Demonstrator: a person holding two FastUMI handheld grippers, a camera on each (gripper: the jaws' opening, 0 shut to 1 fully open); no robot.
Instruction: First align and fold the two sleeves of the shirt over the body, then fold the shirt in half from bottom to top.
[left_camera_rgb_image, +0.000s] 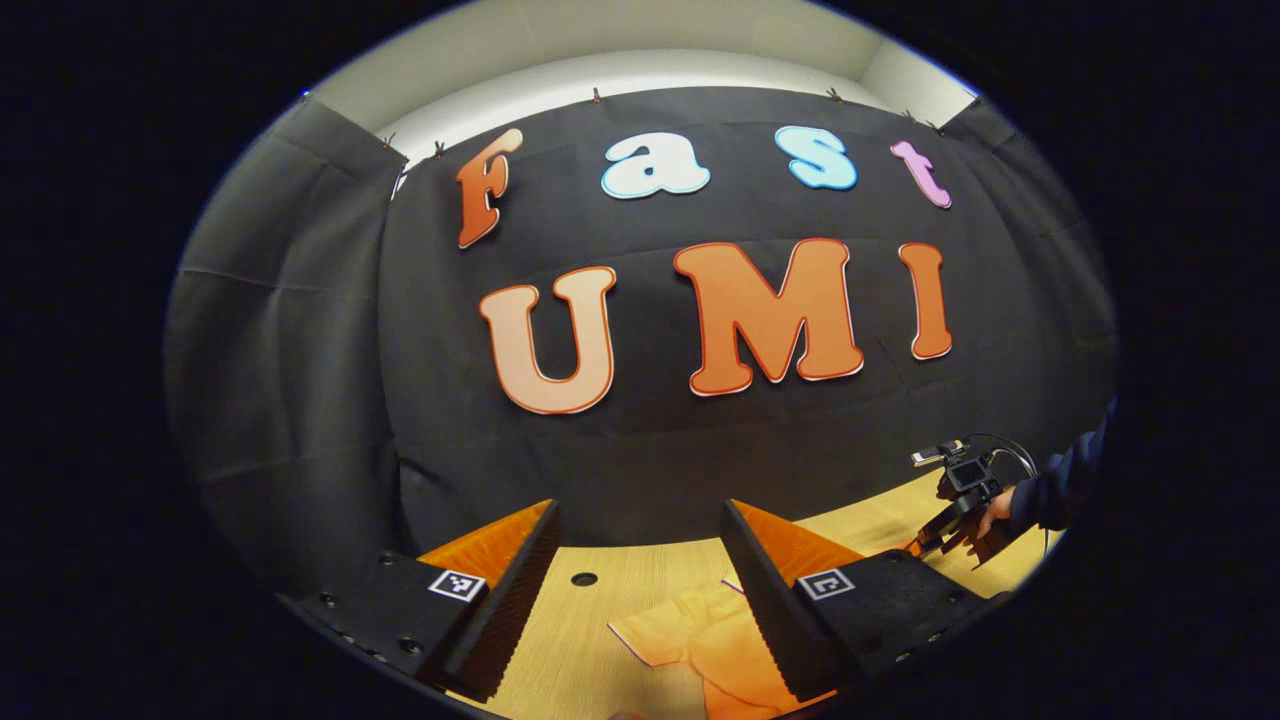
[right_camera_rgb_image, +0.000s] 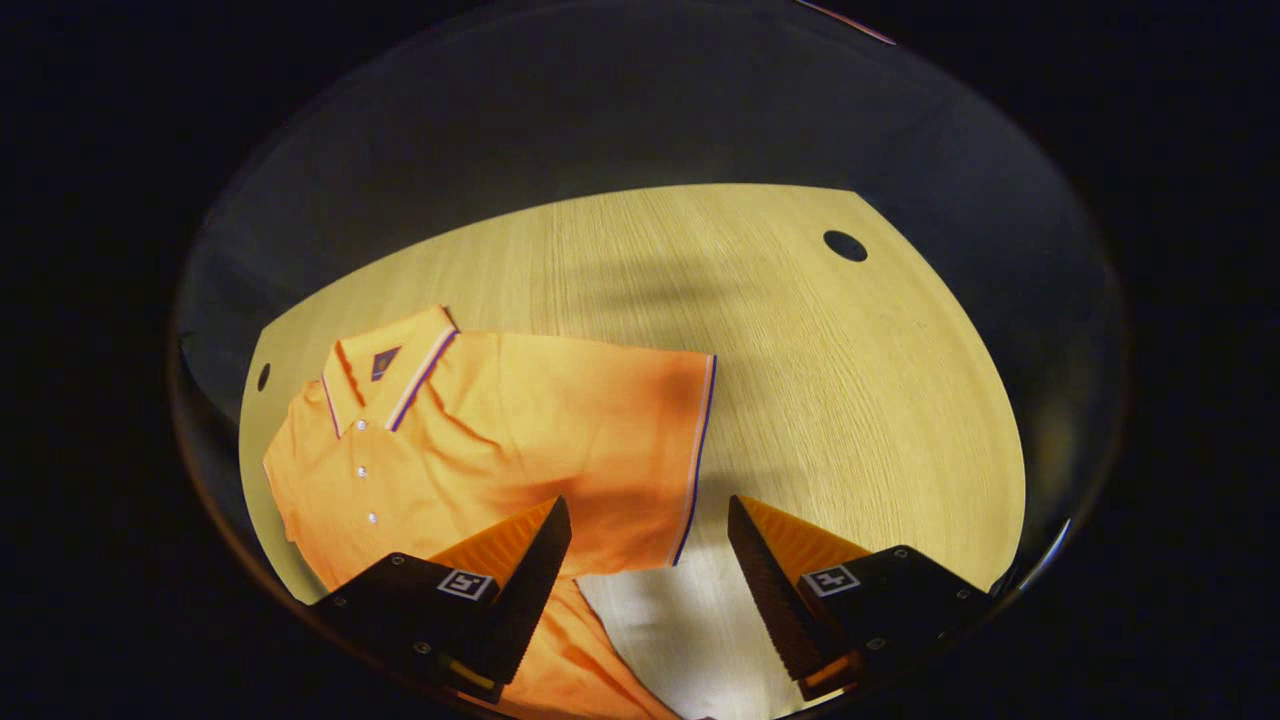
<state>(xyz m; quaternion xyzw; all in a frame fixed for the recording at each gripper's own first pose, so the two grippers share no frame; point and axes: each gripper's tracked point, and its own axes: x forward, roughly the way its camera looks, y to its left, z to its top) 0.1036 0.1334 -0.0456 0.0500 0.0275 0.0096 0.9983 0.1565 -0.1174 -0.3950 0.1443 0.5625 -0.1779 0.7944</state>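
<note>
Two grippers, left (left_camera_rgb_image: 640, 590) and right (right_camera_rgb_image: 648, 560), gape above the orange cotton polo shirt (right_camera_rgb_image: 500, 450) (unfolded); pinch its sleeve hem (right_camera_rgb_image: 695, 460) squarely.

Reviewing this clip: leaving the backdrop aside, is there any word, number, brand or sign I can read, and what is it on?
No readable text.
Dark patch inside the collar of the shirt: too small to read.
Square markers on the left gripper: black-and-white patterns, not words.
Square markers on the right gripper: the same, patterns only.
</note>
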